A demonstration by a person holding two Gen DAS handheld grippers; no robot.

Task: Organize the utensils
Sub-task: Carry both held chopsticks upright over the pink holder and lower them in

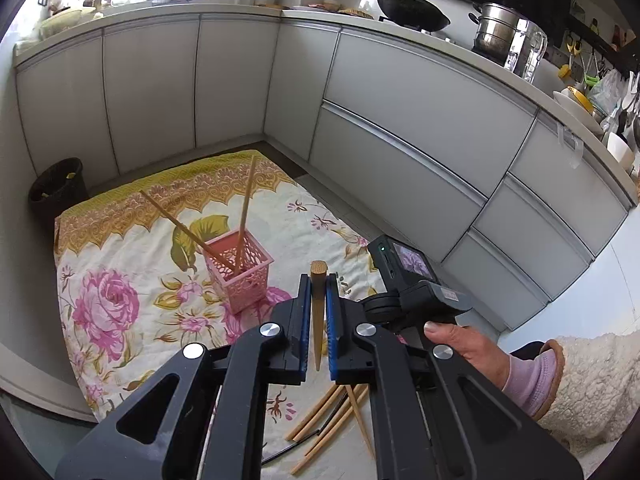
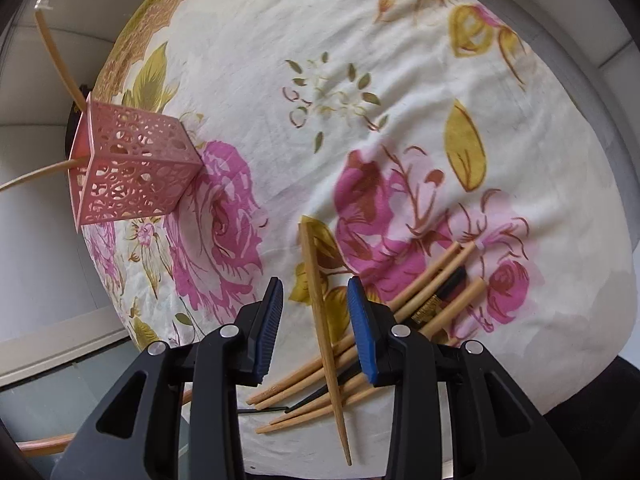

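My left gripper is shut on a bamboo chopstick and holds it upright, above and to the right of the pink lattice holder. The holder stands on the floral cloth with two chopsticks leaning in it; it also shows in the right wrist view. My right gripper is open above a pile of several loose chopsticks on the cloth. One chopstick lies between its jaws, untouched. The pile also shows in the left wrist view.
The floral cloth covers a low table in a kitchen corner. Grey cabinets run behind and to the right. A dark bin stands at the far left. The right hand gripper body sits beside my left gripper.
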